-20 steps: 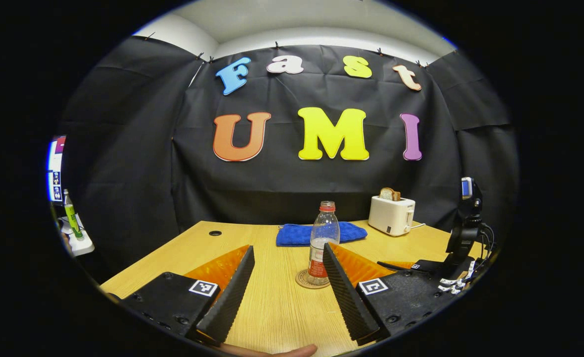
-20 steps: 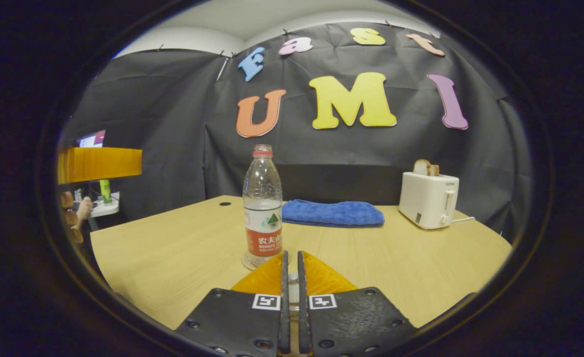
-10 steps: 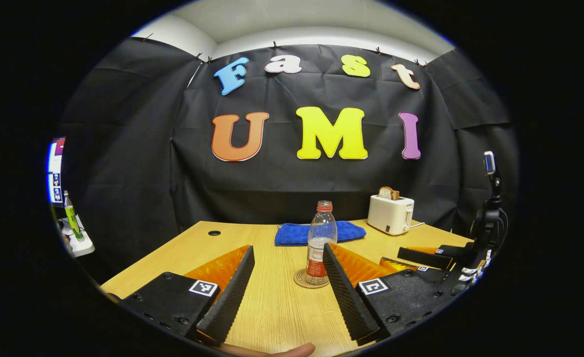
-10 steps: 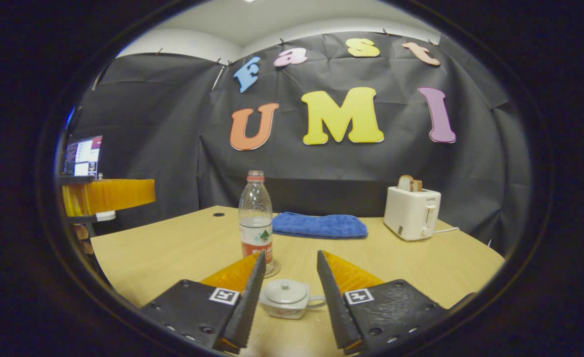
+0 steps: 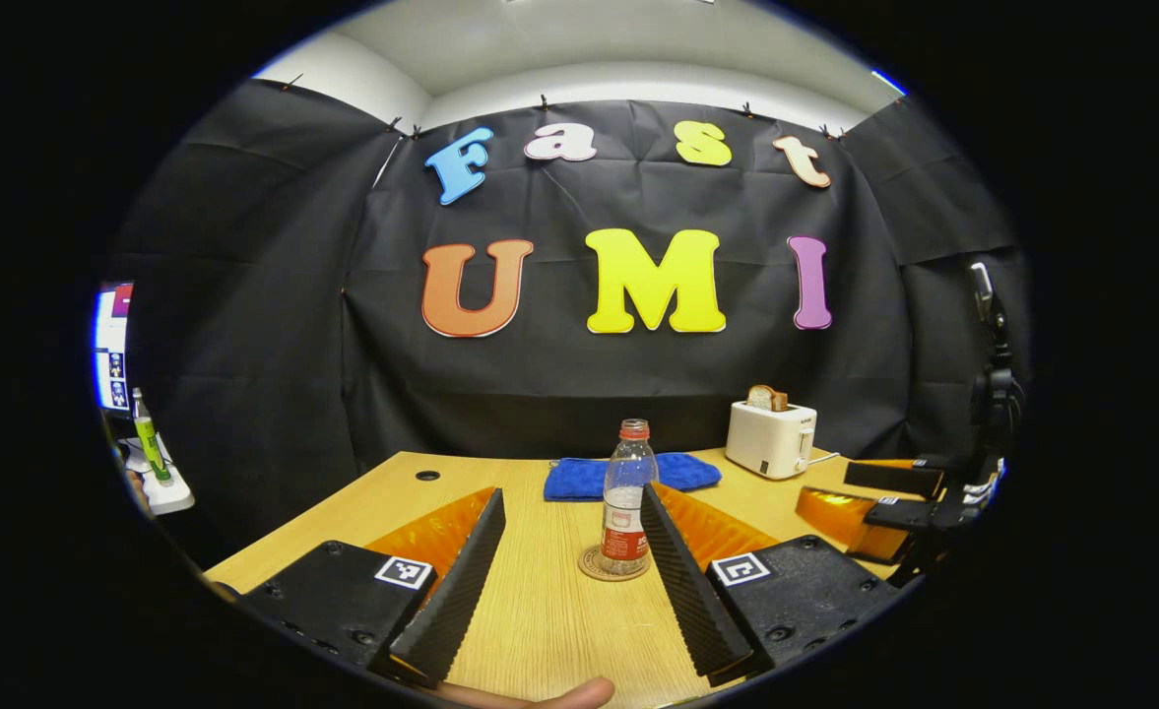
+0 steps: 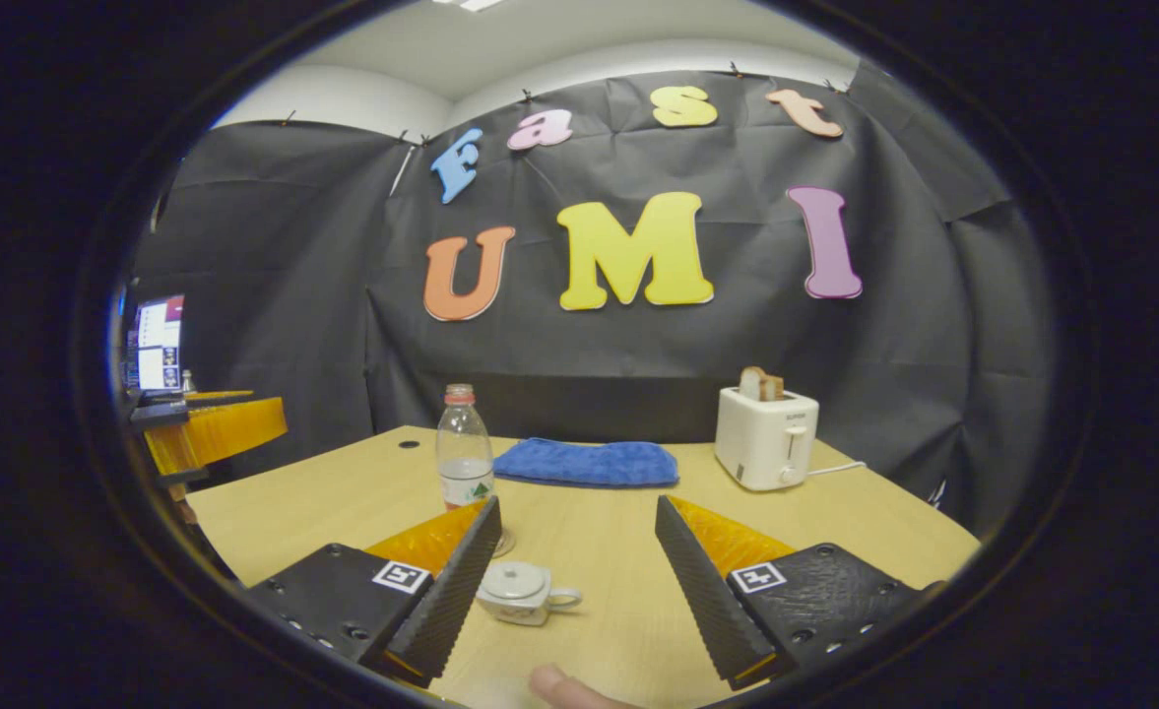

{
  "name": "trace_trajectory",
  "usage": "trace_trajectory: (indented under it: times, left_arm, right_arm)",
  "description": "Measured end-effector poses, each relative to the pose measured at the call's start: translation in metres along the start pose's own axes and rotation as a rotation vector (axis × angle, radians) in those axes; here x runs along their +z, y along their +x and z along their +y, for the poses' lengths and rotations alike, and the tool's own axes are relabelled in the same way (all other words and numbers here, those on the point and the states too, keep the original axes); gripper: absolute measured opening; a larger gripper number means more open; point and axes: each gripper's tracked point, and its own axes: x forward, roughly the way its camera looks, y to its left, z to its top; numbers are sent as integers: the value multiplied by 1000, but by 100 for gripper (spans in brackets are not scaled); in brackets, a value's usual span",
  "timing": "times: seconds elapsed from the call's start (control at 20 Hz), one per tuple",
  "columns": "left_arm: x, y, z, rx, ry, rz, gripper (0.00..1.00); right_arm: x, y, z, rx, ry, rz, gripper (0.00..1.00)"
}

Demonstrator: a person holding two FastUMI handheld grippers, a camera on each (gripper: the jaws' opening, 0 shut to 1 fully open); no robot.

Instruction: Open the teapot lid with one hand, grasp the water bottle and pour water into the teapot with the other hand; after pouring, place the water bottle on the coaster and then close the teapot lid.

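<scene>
A: Your left gripper [image 5: 572, 581] is spread wide with nothing between its fingers. It hangs above the wooden table [image 5: 549, 630], looking straight at the water bottle [image 5: 625, 497].

B: Where is that bottle?

A: Take the toaster [image 6: 765, 437] as your mark. The bottle stands upright on the round coaster [image 5: 599, 568], well to the left of the toaster and nearer to you, with its red cap on. The blue towel [image 6: 587, 462] lies between bottle and toaster, farther back.

B: And the right one?

A: Your right gripper [image 6: 576, 591] is also wide open and holds nothing. From the left gripper view you see it off to the right [image 5: 884, 492], in front of the toaster and lifted off the table.

B: The teapot?

A: The small white teapot [image 6: 523, 595] sits on the table well in front of the toaster and to its left, just beside your right gripper's left finger, not touched by it. Its lid [image 6: 511, 581] is on, its handle turned to the right. The bottle stands just behind it.
</scene>
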Motion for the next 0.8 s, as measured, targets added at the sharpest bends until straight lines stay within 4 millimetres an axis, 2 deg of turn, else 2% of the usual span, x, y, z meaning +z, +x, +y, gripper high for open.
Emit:
trace_trajectory:
  times: [0.2,0.45,0.6,0.8]
  left_arm:
    - [1,-2,0,6,6,7,87]
    - [0,-3,-3,15,-4,17,88]
    - [0,-1,-9,20,17,14,88]
    - [-2,-1,-16,43,18,10,87]
  right_arm:
    - [18,-24,-33,-64,-49,-28,94]
    - [37,-50,-65,-101,-20,-63,95]
    - [38,-57,-87,-131,-18,-76,95]
    - [29,-58,-107,-149,3,-69,94]
